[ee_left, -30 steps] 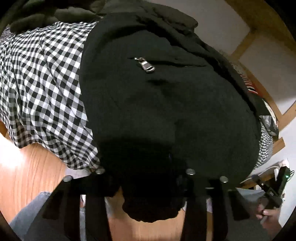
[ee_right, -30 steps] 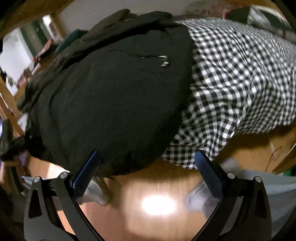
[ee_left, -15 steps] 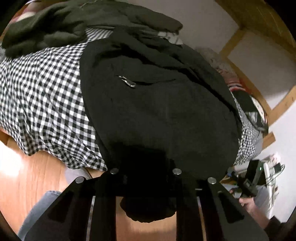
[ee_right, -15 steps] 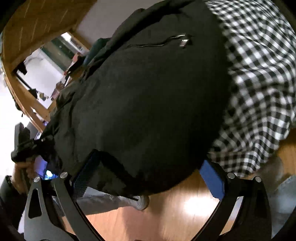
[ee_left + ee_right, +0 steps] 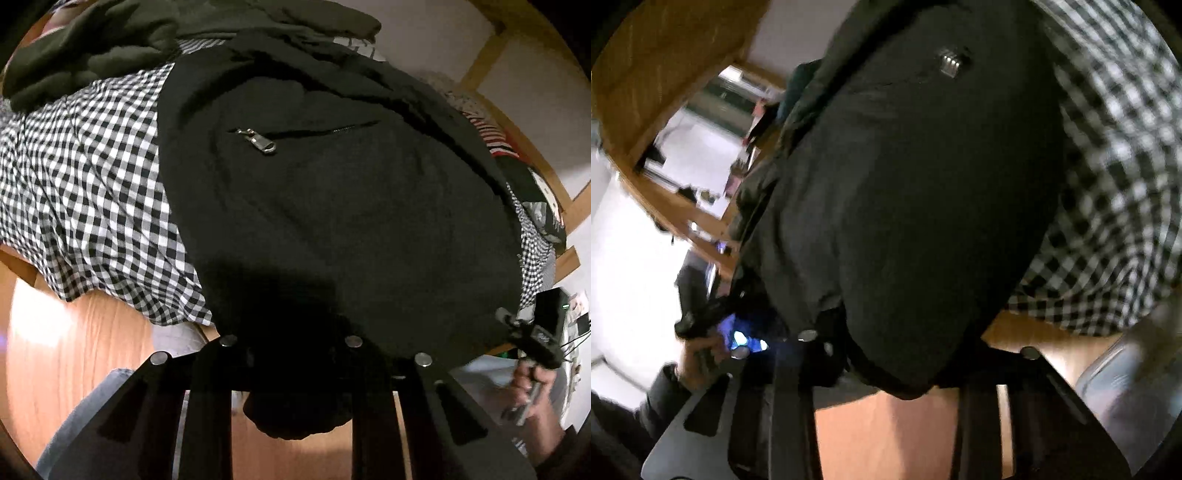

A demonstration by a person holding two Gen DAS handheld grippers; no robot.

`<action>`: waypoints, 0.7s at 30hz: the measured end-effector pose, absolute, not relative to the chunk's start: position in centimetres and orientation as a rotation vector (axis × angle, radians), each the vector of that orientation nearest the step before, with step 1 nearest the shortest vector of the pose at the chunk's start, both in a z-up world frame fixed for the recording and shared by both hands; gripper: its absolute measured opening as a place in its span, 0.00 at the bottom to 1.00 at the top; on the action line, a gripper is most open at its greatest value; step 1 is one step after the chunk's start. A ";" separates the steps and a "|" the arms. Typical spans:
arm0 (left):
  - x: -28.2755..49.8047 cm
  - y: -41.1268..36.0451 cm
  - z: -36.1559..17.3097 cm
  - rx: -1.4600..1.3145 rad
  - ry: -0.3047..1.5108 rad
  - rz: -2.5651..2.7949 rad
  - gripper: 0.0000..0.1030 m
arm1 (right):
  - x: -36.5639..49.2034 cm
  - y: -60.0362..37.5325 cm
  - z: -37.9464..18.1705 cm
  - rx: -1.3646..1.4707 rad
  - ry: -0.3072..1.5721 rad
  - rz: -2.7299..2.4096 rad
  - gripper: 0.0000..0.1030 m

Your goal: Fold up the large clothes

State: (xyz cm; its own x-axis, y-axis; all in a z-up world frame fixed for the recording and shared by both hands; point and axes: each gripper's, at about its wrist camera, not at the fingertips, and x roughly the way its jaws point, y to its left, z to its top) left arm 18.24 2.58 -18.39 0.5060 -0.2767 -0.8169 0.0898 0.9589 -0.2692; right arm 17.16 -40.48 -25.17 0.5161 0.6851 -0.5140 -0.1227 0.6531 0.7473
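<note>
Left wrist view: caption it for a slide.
Left tool pinches the hem of a black jacket spread on a checkered sheet.

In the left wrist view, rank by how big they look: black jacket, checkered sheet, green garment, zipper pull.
1. black jacket
2. checkered sheet
3. green garment, farther back, so its true size is unsure
4. zipper pull

No readable text, label, brand, number or sign is being shown in either wrist view. The black jacket (image 5: 332, 206) is being seen plain, and its metal zipper pull (image 5: 263, 143) is bearing no legible marking. The right wrist view is being blurred throughout.
</note>
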 end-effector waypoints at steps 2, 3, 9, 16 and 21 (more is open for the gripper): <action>18.1 2.5 -18.0 -0.197 0.999 -0.213 0.19 | 16.6 -40.8 -23.5 0.728 0.873 0.590 0.23; 18.0 2.5 -17.8 -0.204 0.983 -0.215 0.19 | 16.4 -41.1 -22.8 0.777 0.841 0.629 0.21; 17.8 2.3 -16.6 -0.185 0.933 -0.237 0.18 | 17.2 -42.4 -20.3 0.846 0.764 0.701 0.18; 18.6 1.6 -12.1 -0.167 0.826 -0.288 0.18 | 18.7 -45.0 -17.6 0.933 0.637 0.760 0.16; 20.6 1.1 -8.2 -0.150 0.738 -0.307 0.18 | 21.1 -44.8 -14.3 0.923 0.576 0.777 0.15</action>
